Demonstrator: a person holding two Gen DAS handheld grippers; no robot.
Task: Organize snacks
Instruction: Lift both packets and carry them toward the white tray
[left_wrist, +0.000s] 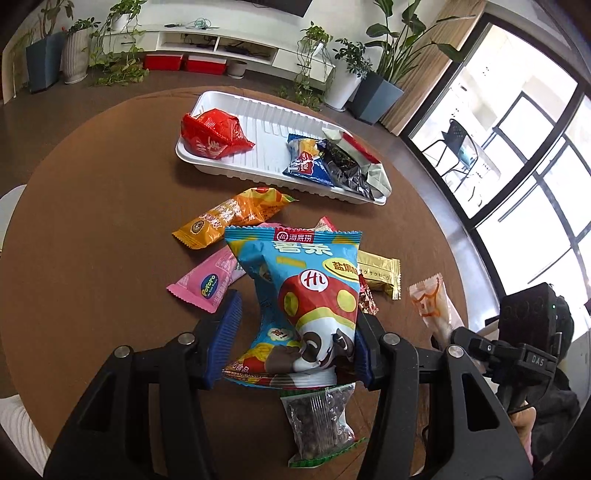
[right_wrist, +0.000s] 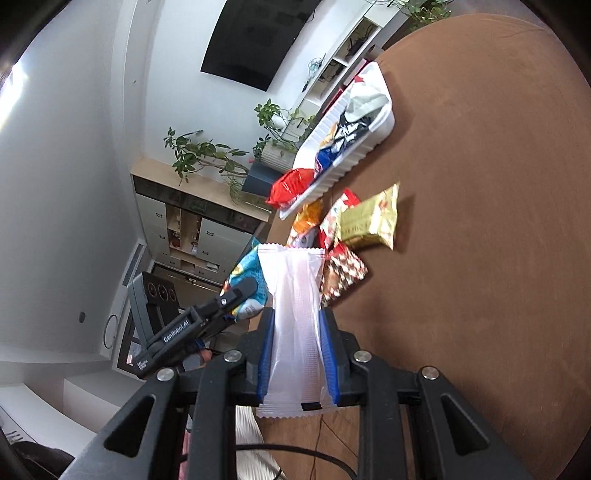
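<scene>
My left gripper (left_wrist: 295, 325) is shut on a blue mushroom-print snack bag (left_wrist: 299, 295) and holds it above the brown round table (left_wrist: 92, 229). My right gripper (right_wrist: 297, 325) is shut on a white translucent packet (right_wrist: 295, 314); that packet shows orange-printed in the left wrist view (left_wrist: 430, 306). A white tray (left_wrist: 258, 122) at the table's far side holds a red bag (left_wrist: 212, 134), a blue bag (left_wrist: 306, 162) and a black bag (left_wrist: 347, 168). Loose on the table lie an orange pack (left_wrist: 229, 218), a pink pack (left_wrist: 207, 284) and a gold bar (left_wrist: 378, 273).
A clear packet of dark beans (left_wrist: 319, 421) lies below the left gripper. A red patterned pack (right_wrist: 341, 273) and the gold pack (right_wrist: 371, 221) lie ahead of the right gripper. Potted plants (left_wrist: 373, 85) and a white cabinet (left_wrist: 221, 48) stand beyond the table. Windows are at right.
</scene>
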